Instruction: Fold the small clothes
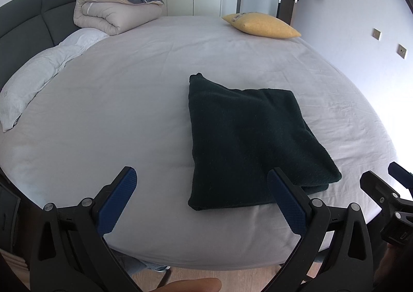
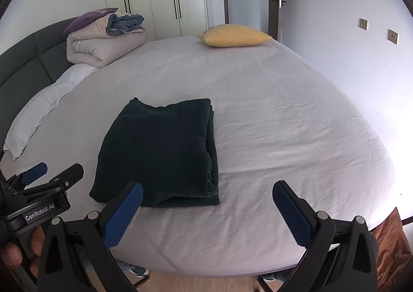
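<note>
Left wrist view showed the left gripper [image 1: 201, 196] held above the near edge of the bed [image 1: 129, 100], its blue-padded jaws spread wide and gripping nothing. The right gripper [image 2: 207, 209] was likewise spread and empty, just to the right of its partner. A dark green knitted garment [image 1: 247, 142] lay folded into a rough rectangle on the grey sheet, near the near edge and slightly right of centre in the left view. Its layered open edges faced right and near.

Assessed risks:

1. Layer separation. The stacked edges on the right side sat loosely. A pinch taking only the top layer would probably peel the fold open.
2. Sheet capture. The sheet was soft and wrinkled. A jaw driven too deep would likely catch bedding along with the knit and drag both.
3. Skew. The far left corner of the garment stuck out past the rest. An uneven lift by the two grippers would probably worsen this.
4. Edge slip. The garment lay close to the near edge, so a pull toward the person could slide it off.

A folded duvet [image 1: 116, 10] and a yellow cushion [image 1: 260, 24] lay well apart, at the far side.
</note>
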The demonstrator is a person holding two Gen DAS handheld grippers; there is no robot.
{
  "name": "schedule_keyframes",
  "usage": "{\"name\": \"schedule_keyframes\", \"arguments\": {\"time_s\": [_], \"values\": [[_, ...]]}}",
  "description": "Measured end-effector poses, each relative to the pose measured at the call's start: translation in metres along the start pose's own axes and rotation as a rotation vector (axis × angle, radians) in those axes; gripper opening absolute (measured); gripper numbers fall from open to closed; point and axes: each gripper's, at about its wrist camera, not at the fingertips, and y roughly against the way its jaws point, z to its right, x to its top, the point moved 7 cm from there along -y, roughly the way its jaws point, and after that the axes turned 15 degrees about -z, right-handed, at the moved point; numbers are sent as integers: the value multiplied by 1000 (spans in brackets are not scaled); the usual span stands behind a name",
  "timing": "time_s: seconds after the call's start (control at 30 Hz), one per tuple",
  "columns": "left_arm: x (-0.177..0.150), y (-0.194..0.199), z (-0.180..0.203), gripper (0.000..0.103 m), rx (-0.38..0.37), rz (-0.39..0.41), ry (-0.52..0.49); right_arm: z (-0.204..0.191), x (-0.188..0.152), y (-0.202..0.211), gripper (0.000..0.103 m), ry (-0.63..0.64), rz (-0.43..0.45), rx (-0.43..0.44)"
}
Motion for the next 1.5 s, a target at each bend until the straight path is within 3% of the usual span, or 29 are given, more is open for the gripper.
{"name": "schedule_keyframes", "arguments": {"time_s": [1.5], "values": [[-1, -4, 3, 103, -1, -2, 5, -2, -4, -6, 103, -5, -16, 9]]}}
